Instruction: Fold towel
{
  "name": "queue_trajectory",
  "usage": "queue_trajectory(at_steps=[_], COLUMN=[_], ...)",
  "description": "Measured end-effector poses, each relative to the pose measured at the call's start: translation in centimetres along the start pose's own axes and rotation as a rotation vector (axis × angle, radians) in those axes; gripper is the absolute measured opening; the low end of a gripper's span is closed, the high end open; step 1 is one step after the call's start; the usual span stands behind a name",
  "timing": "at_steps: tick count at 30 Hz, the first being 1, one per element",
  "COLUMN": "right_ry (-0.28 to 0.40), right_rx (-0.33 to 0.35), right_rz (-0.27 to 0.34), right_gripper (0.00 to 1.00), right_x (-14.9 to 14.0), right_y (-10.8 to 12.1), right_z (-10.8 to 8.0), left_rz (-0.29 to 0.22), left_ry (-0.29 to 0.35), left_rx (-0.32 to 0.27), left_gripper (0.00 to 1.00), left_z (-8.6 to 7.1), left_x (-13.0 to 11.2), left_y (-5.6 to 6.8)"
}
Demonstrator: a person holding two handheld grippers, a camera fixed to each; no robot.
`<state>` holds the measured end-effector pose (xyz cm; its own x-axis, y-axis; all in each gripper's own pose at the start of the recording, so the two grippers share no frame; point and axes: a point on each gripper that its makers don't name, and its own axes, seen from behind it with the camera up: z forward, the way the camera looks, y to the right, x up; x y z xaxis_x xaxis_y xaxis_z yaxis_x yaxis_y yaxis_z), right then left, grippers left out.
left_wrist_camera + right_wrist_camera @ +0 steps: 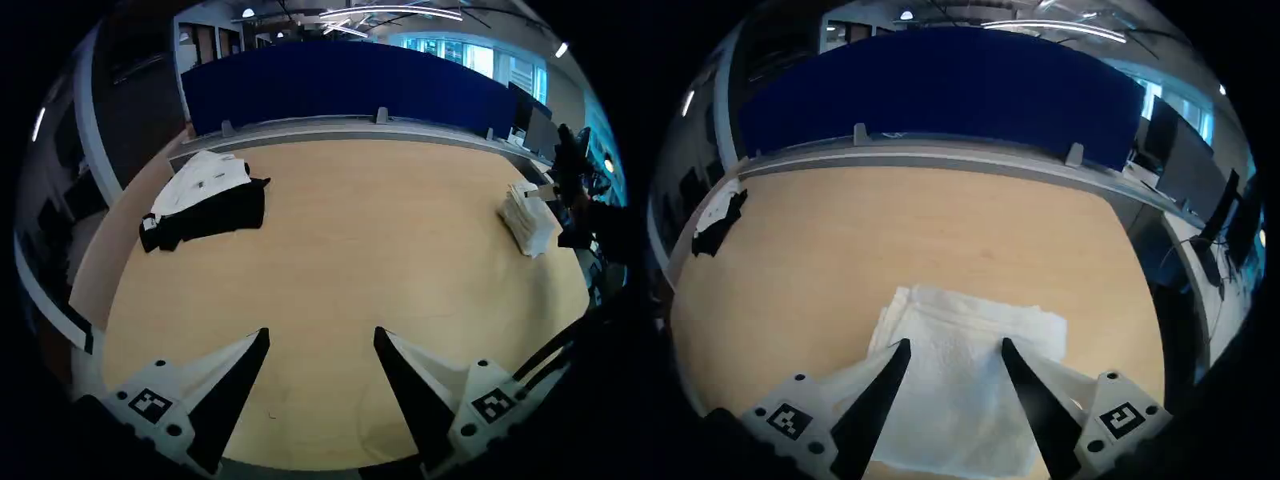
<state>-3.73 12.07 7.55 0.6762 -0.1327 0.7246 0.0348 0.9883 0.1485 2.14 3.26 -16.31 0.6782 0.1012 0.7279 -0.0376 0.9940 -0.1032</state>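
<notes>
The white towel [976, 324], soft, light and floppy in its layers at the right side of the table [880, 232] under the spread right gripper [956, 341], looks best pinched by a corner edge, while the left gripper [321, 330] hangs spread and holds nothing

The table [344, 240] lies bare across its whole middle, from the left gripper [320, 329], whose fingers stand apart over plain wood, back to the blue divider [344, 84] that walls off the far edge. A clothes heap [204, 200] blocks the far left corner, and a towel stack [528, 218] sits near the right edge. In the right gripper view the right gripper [954, 342] hangs spread over that towel stack, with open wood beyond it up to the divider. Monitors [1176, 156] crowd the space past the table's right side
</notes>
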Motion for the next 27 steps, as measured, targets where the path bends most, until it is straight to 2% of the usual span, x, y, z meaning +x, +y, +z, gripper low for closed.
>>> queue_trajectory(at_steps=[6, 12, 18, 27], right_ry=[-0.031, -0.020, 0.029, 0.066], right_rx=[-0.001, 0.003, 0.001, -0.029], right_rz=[-0.015, -0.013, -0.011, -0.019], right_gripper=[0.89, 0.89, 0.89, 0.89], right_x=[-0.8, -0.4, 0.7, 0.6], right_y=[-0.4, -0.5, -0.7, -0.7], right_z=[1.3, 1.1, -1.3, -4.6], left_rz=[-0.007, -0.022, -0.018, -0.021], left_ry=[-0.001, -0.002, 0.003, 0.018], left_rx=[0.016, 0.017, 0.015, 0.004], left_gripper=[0.97, 0.97, 0.97, 0.97], left_z=[-0.5, -0.6, -0.7, -0.8], left_x=[-0.4, -0.7, -0.6, -0.3], left_y=[-0.5, -0.4, -0.3, -0.3])
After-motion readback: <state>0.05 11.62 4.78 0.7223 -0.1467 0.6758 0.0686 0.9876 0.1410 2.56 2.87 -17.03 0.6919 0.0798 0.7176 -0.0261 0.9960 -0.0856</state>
